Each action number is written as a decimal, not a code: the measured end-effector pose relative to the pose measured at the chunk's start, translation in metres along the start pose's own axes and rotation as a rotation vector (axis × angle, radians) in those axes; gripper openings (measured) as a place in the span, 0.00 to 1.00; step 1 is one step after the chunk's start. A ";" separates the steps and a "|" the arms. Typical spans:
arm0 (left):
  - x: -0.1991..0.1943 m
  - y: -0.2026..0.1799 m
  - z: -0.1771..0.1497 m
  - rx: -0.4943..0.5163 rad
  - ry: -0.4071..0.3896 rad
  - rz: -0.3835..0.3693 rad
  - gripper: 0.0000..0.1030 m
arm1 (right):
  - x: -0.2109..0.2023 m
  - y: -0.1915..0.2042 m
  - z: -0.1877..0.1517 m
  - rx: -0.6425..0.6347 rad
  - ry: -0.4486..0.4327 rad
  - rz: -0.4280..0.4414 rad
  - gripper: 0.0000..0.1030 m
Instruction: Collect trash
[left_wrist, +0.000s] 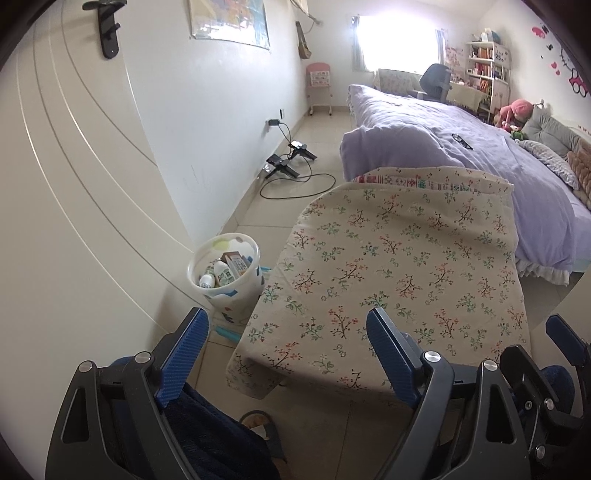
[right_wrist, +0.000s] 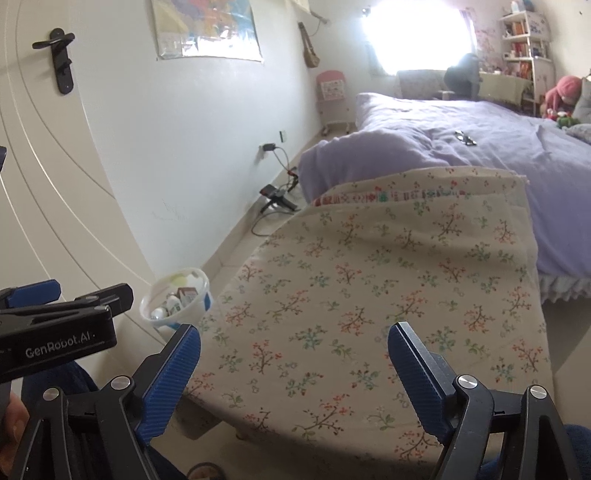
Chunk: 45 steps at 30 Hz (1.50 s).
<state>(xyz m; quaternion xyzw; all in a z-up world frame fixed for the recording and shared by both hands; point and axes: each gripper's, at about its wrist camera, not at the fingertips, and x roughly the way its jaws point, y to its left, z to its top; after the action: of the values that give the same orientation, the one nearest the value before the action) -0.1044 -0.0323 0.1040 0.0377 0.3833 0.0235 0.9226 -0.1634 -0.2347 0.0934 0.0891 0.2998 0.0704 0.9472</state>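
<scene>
a: item one, the trash?
b: white waste bin, on the tiled floor against the pale door, just beside the near left corner of the cloth-covered table. inside it: a small white bottle, a second white bottle with a green label, and a brown-and-white carton. seen smaller in the right wrist view, same contents, partly hidden.

a: item two, grippers?
b: left gripper, blue pads spread wide, nothing between them, held above the near edge of the table and the floor beside the bin. right gripper, pads likewise spread wide, nothing pinched, over the table's near end. each shows at the margin of the other's view. neither touches the bin.

a: item three, the table?
b: beige cloth printed with small flowering sprigs, top bare, far end folded back to show a coloured border strip.

a: surroundings?
b: bed with lavender quilt beyond the table; a dark object on it, too small to tell. black chargers and cable on the floor by the wall, plugged into a socket. black door handle. poster on the wall. pink child's chair, bright window, shelf unit, pink plush toy at the far end.
</scene>
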 end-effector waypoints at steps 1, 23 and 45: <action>0.002 0.000 0.000 0.000 0.002 -0.003 0.87 | 0.000 -0.001 -0.001 0.002 0.000 -0.007 0.85; 0.013 0.010 -0.023 -0.025 0.032 -0.001 0.87 | 0.013 0.006 -0.012 0.018 0.014 -0.014 0.85; 0.009 0.019 -0.031 -0.037 0.026 0.011 0.87 | 0.017 0.018 -0.014 -0.003 0.010 0.019 0.85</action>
<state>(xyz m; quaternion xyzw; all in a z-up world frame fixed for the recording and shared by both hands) -0.1204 -0.0108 0.0776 0.0224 0.3944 0.0362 0.9179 -0.1594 -0.2124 0.0761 0.0904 0.3035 0.0804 0.9451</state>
